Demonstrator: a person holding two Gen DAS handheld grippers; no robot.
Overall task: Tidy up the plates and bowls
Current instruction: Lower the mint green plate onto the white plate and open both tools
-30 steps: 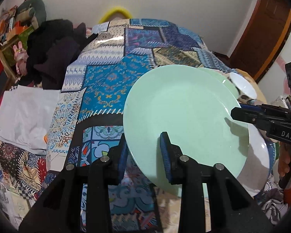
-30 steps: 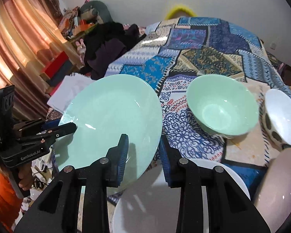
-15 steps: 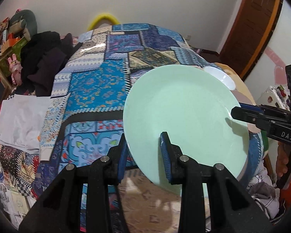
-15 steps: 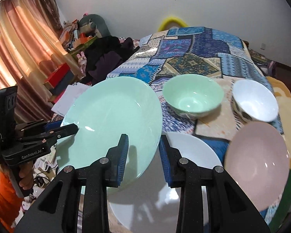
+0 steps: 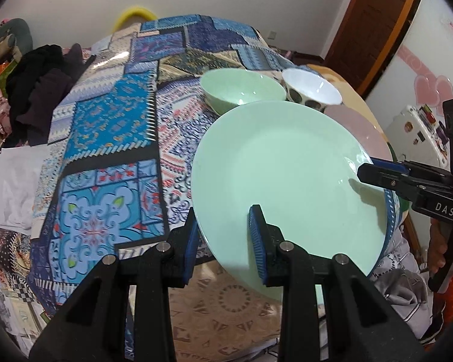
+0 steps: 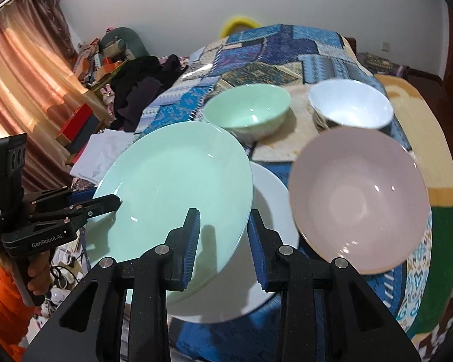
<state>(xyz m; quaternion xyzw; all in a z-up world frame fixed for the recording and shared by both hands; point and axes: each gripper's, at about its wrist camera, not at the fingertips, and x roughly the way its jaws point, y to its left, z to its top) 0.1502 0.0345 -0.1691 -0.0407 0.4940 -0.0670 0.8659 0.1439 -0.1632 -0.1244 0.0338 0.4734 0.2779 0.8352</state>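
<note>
I have the mint-green plate (image 6: 172, 187) carried between both tongs: the left tongs (image 5: 223, 235) pinch its near rim, one pad over and one under, and the right tongs (image 6: 223, 238) pinch the opposite rim the same way, so the plate hangs tilted in the air above the white plate (image 6: 271, 199) on the table (image 5: 111, 126). My worry is the grip: each hold is only on a thin glazed edge, and if my two hands drift apart or twist against each other the rim could slide out of the pads and the plate would drop onto the white plate below and chip. The pink plate (image 6: 359, 196) sits just beside, with the green bowl (image 6: 247, 108) and white bowl (image 6: 350, 107) behind, so a careless swing to that side could clip them. I judge a slow, level descent is safest.
</note>
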